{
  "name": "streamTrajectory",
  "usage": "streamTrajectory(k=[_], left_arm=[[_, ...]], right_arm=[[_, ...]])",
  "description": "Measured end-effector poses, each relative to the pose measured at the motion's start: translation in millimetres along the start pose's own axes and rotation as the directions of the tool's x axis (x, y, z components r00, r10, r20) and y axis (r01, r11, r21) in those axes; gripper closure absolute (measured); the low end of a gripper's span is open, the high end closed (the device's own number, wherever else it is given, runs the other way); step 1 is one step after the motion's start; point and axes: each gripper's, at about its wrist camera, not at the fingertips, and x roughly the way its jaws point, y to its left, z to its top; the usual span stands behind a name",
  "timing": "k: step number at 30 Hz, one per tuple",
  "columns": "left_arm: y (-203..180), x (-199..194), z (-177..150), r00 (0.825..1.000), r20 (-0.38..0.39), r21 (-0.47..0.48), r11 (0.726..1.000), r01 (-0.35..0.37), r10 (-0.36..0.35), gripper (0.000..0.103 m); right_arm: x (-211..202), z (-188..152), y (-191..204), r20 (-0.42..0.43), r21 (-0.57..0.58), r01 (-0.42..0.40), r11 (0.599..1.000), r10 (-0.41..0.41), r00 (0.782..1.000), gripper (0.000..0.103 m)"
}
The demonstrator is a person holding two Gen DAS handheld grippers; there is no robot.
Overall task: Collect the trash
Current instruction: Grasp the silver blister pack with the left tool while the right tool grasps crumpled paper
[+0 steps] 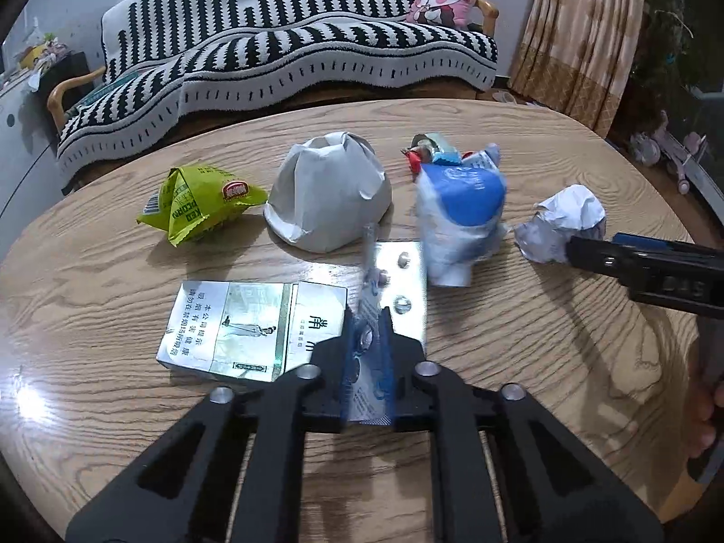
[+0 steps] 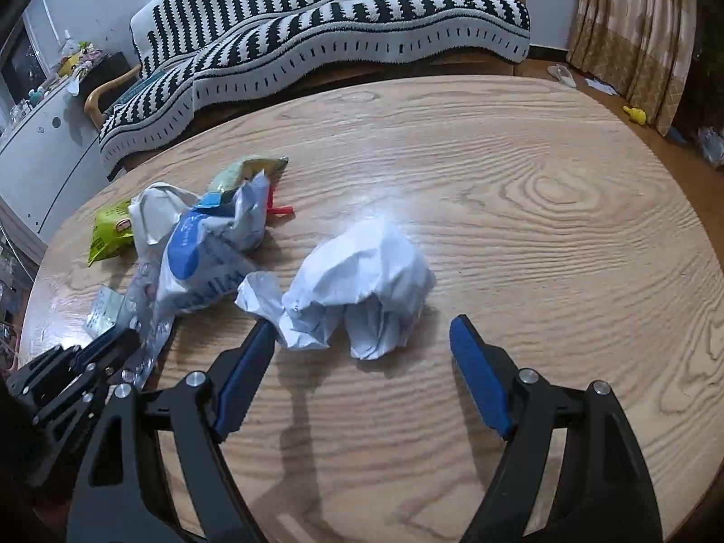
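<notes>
left tongs [image 1: 367,339] pinch blister pack [image 1: 369,316] edge-on, lifted off worktop [image 2: 520,172] to carry away | right tongs [image 2: 362,339] spread, straddling crumpled paper [image 2: 362,285] on worktop, set for a squeeze | other wrappers lie beyond

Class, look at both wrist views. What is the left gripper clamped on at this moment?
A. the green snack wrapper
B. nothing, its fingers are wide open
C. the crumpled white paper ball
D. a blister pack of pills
D: in the left wrist view the left gripper has its fingers shut on the blister pack, while the crumpled paper ball lies on the table ahead of the open right gripper.
</notes>
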Motion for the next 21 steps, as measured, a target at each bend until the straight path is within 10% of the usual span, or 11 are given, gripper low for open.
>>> streamTrajectory(k=[6,11,12,21], left_arm=[[0,-14,0,1.000,0.006,-0.019,1.000,0.021,-0.021,0.100],[-2,-31,-3,0.999,0.025,-0.023,0.999,0.024,-0.023,0.100],[-3,-33,-2,0.999,0.028,-0.026,0.999,0.025,-0.024,0.100],[-12,-56,3,0.997,0.060,-0.061,0.997,0.046,-0.043,0.100]], right_arm=[[9,6,2,0.000,0.002,-0.013,1.000,0.013,1.000,0.028],[2,5,3,0.005,-0.005,-0.042,0.999,0.043,0.999,0.069],[-1,3,4,0.012,-0.009,-0.043,0.999,0.043,0.999,0.097],[-35,-6,-18,0.044,0.020,-0.087,0.996,0.086,0.995,0.100]])
